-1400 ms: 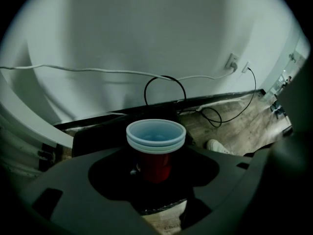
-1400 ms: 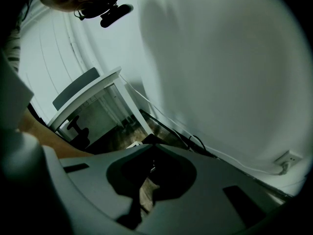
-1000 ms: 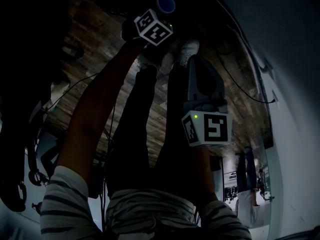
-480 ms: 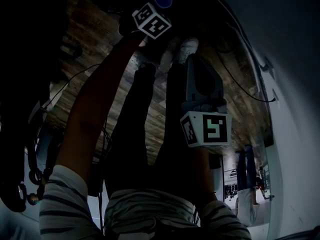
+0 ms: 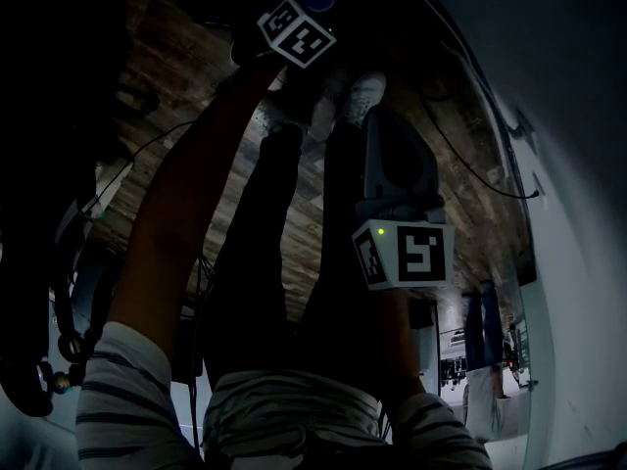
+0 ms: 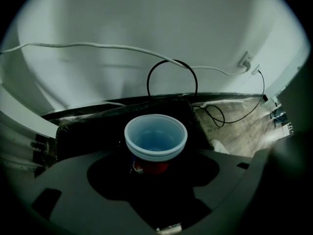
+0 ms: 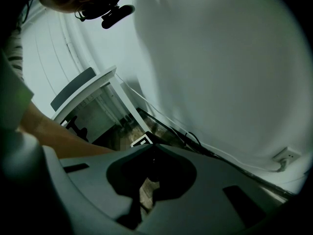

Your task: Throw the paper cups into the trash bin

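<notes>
The left hand-held gripper (image 6: pixel 152 170), clamped on the paper cup (image 6: pixel 155 138), had edged farther out, seemingly over the dim trash bin (image 6: pixel 93 129). The right hand-held gripper (image 7: pixel 151 151) hung closed and empty.

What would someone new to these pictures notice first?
A paper cup, pale blue inside and red below, sits clamped in the left gripper, near a white wall. The right gripper is shut and empty, held over the person's dark trouser legs and the wooden floor.
</notes>
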